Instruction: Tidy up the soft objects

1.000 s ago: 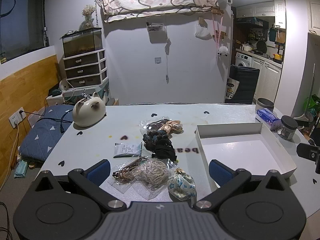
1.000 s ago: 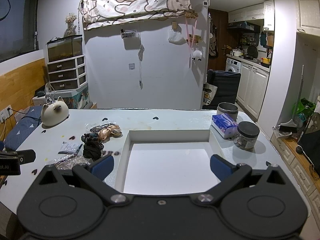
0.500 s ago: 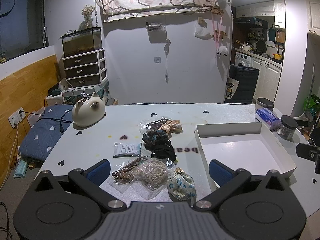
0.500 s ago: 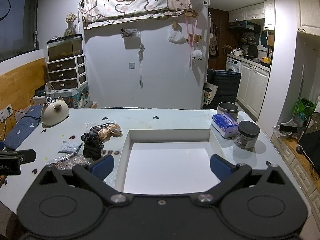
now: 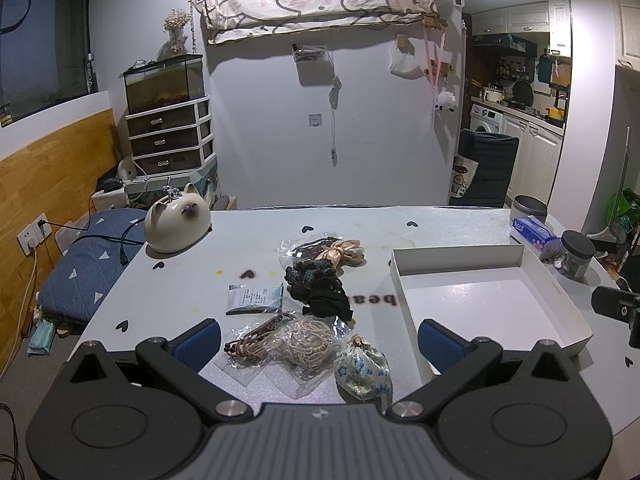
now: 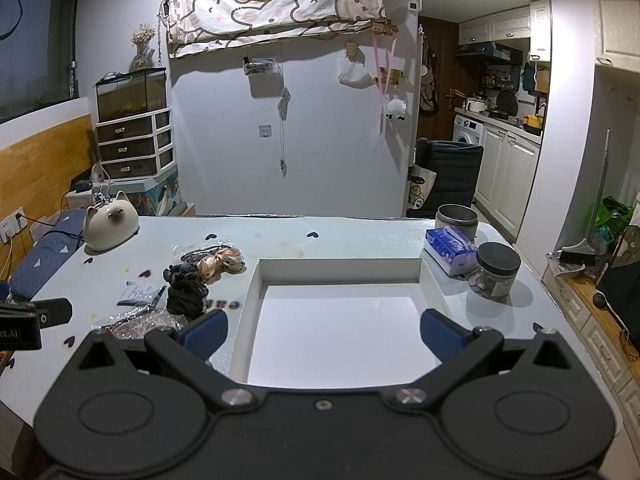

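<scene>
Both tongs, left (image 5: 318,338) and right (image 6: 323,330), gape wide, holding nothing. The left frames a floral fabric pouch (image 5: 363,368) and bagged cords on the bench (image 5: 208,264). Only the right view centres the shallow white cardboard tray (image 6: 340,270).

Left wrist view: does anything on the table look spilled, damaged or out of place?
Nothing looks spilled or damaged. The soft items, such as the floral fabric pouch, lie loose beside the shallow white cardboard tray, which holds nothing.

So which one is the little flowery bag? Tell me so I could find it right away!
Start at the big white tray on the table's right side, then look left to the pile of soft things beside it. The flowery pouch is the nearest piece, next to the beige cord coil in clear plastic. It's the only one with blue flowers and a knotted top.
</scene>
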`<state>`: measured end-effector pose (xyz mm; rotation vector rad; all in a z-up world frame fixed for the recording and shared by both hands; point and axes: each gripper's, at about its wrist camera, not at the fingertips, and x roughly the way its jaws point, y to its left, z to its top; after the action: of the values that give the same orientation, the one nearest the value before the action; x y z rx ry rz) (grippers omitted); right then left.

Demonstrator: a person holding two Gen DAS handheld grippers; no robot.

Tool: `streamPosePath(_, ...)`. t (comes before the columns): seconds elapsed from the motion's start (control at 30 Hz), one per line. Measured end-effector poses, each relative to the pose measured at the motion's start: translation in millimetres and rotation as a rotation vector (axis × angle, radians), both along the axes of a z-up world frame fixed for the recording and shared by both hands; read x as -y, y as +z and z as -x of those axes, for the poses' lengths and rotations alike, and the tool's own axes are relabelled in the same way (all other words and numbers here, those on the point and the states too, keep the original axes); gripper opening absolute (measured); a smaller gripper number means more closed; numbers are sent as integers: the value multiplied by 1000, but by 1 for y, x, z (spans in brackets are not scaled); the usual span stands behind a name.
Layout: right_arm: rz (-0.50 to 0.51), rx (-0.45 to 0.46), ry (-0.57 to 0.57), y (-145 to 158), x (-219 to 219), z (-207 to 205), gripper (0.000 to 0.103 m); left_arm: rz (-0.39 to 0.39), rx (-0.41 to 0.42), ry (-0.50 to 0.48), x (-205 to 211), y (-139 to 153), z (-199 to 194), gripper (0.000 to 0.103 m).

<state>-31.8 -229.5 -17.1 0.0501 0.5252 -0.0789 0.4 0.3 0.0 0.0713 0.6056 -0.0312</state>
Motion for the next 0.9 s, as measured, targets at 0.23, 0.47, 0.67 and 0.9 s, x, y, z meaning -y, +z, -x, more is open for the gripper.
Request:
streamPosePath(0.23, -1, -1, 0, 0, 0, 0, 103, 1, 0, 2, 0, 0, 0, 103)
streamPosePath(0.47, 0, -2, 11, 0, -1, 0, 103, 0, -1, 7, -4, -4, 4, 103)
streamPosePath(0.67, 18, 15, 52, -9, 0, 1, 103, 3, 5, 48, -12, -5, 7, 103)
streamPosePath(0.9, 15, 23, 125, -5, -4, -3, 103, 0, -5, 107, -9, -4, 13, 103)
